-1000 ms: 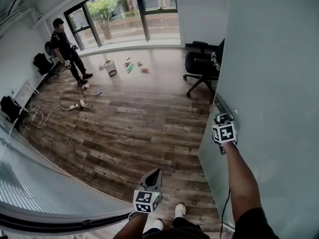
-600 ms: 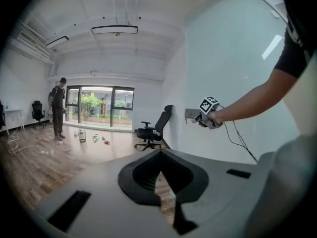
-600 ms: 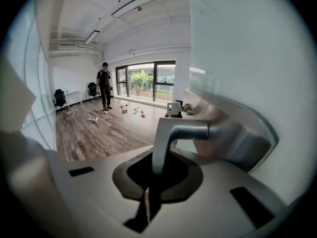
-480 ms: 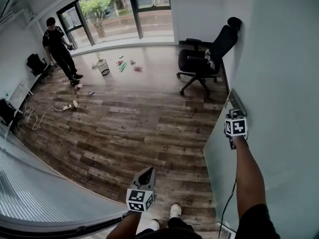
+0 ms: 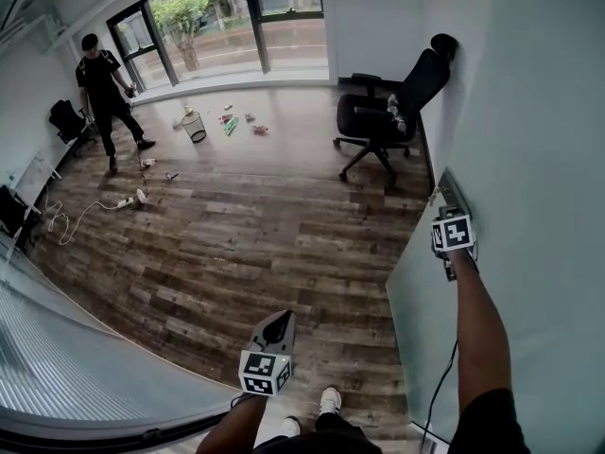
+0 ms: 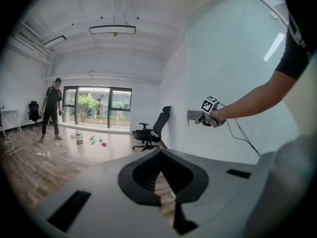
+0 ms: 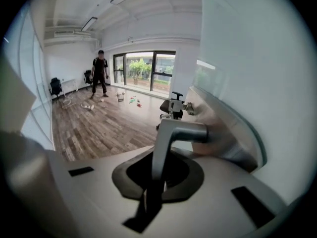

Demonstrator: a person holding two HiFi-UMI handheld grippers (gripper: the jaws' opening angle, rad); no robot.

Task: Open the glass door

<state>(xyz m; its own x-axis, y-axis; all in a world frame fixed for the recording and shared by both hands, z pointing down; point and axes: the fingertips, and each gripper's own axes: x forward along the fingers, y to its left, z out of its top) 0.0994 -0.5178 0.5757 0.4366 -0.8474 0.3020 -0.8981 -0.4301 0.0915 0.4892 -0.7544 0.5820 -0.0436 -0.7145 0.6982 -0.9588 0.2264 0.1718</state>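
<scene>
The frosted glass door (image 5: 416,329) stands at the right of the head view, swung partly away from the wall. Its metal lever handle (image 7: 171,133) sits on a plate at the door's edge (image 5: 444,192). My right gripper (image 5: 447,218) is shut on that lever, whose shaft runs down between the jaws (image 7: 157,180). In the left gripper view the right gripper (image 6: 202,119) shows at the handle plate (image 6: 192,115). My left gripper (image 5: 276,332) hangs low over the wooden floor, its jaws (image 6: 159,182) together and empty, well apart from the door.
A black office chair (image 5: 383,112) stands against the wall beyond the door. A person (image 5: 99,83) stands far off by the windows, near a wire wastebasket (image 5: 194,126) and scattered small items. A power strip with cable (image 5: 123,201) lies at the left. A glass partition (image 5: 57,357) curves along the lower left.
The door has swung further, uncovering the whole chair. My right gripper moved right with the handle. The person at the back stepped to the left. My left gripper shifted slightly.
</scene>
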